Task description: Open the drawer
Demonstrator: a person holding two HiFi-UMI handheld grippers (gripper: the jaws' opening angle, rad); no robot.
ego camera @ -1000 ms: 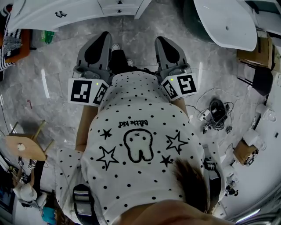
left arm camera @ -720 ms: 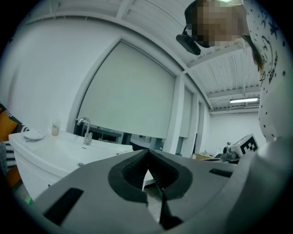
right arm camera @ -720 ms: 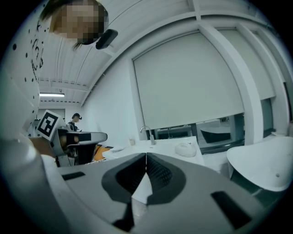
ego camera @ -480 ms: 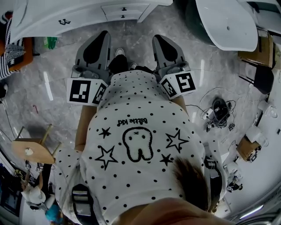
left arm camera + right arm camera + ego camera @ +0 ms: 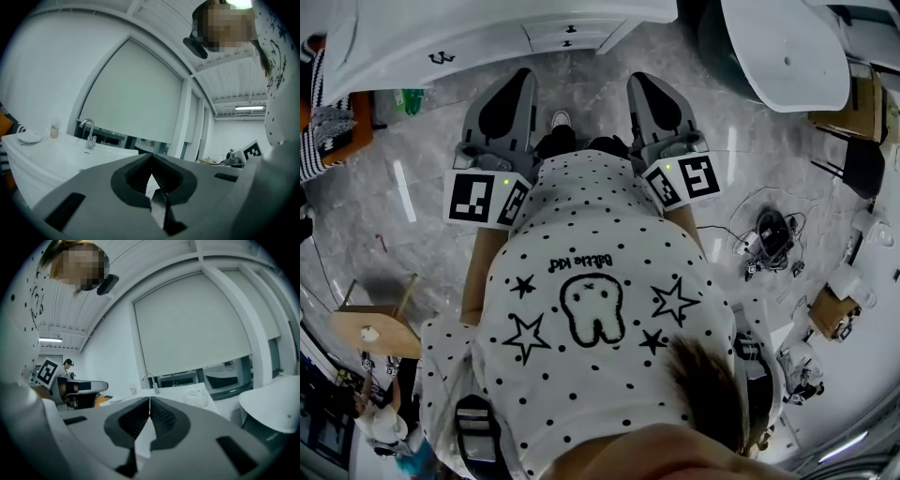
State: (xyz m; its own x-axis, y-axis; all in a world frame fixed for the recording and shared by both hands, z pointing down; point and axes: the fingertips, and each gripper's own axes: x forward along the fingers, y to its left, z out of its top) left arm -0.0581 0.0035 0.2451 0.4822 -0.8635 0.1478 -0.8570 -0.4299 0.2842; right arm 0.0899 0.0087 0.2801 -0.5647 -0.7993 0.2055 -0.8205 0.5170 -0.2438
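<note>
Approach step, drawer (image 5: pixel 569 36) not yet reached. Left gripper (image 5: pixel 523 77), right gripper (image 5: pixel 639 81): jaws closed, empty, held at torso. Drawer sits in white vanity (image 5: pixel 441 33) ahead, well apart. Next, likely: advance, part jaws, grasp dark knob (image 5: pixel 571 29), pull.

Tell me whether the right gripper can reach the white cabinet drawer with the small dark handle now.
Probably yes, with a step forward: only grey marble floor shows between the right gripper and the white drawer. Its jaws are shut, so they must open first.
</note>
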